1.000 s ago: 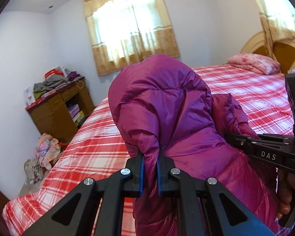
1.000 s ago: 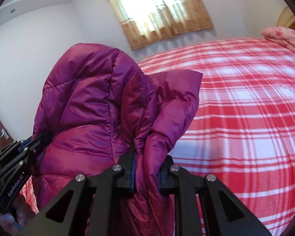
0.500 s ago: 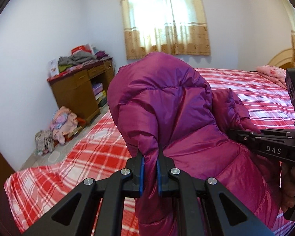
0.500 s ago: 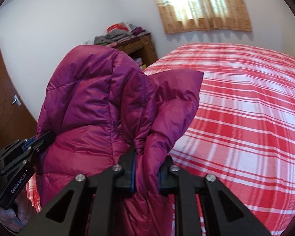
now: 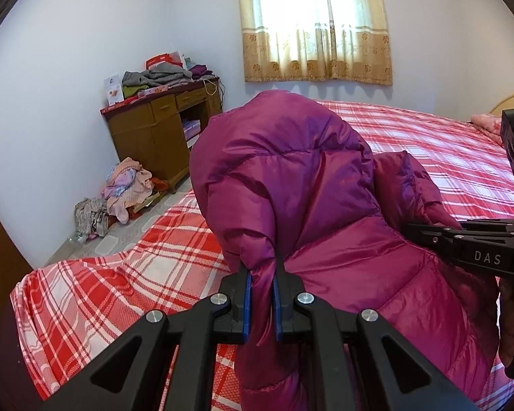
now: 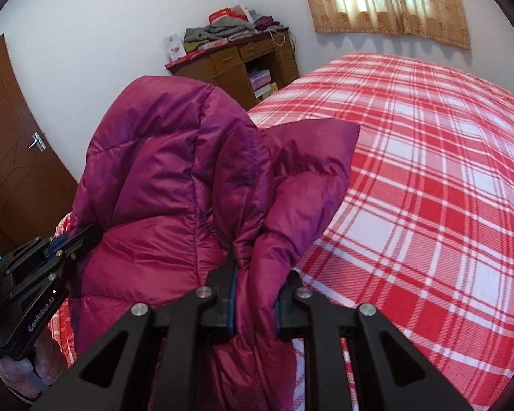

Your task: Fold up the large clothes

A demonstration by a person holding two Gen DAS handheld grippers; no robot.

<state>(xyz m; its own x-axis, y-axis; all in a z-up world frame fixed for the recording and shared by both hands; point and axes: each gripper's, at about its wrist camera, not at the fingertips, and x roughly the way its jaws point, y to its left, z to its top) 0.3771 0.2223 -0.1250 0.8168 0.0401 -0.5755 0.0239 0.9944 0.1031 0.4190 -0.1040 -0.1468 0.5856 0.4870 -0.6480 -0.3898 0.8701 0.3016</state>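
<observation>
- A magenta puffer jacket (image 5: 318, 205) is held up off the bed (image 5: 445, 157), gripped at two places by the two grippers.
- The left gripper (image 5: 262, 289) is clamped on a fold of the jacket; the quilted fabric is pinched between its blue-lined jaws and bulges out above and below them.
- The right gripper (image 6: 255, 294) is likewise closed on a thicker bunch of jacket fabric, which fills the gap between its jaws.
- In the left view, the right gripper (image 5: 425, 231) is seen at the right edge, its tips pressed into the jacket; a hand (image 5: 512, 322) is seen on its handle.
- In the right view, the left gripper (image 6: 85, 236) is seen at the lower left, biting the jacket's edge, with a hand (image 6: 27, 363) below it.
- The hood (image 5: 277, 144) stands rounded at the top of the held garment, above both grips.
- The bed is covered by a red-and-white plaid sheet (image 6: 428, 171), seen behind and beneath the jacket.
- A wooden desk (image 5: 157, 130) stands against the far wall, with folded clothes (image 5: 161, 77) piled on top.
- A heap of laundry (image 5: 120, 188) lies on the floor beside the desk.
- A curtained window (image 5: 315, 24) is seen in the far wall, and a brown door (image 6: 7, 157) at the left of the right view.
</observation>
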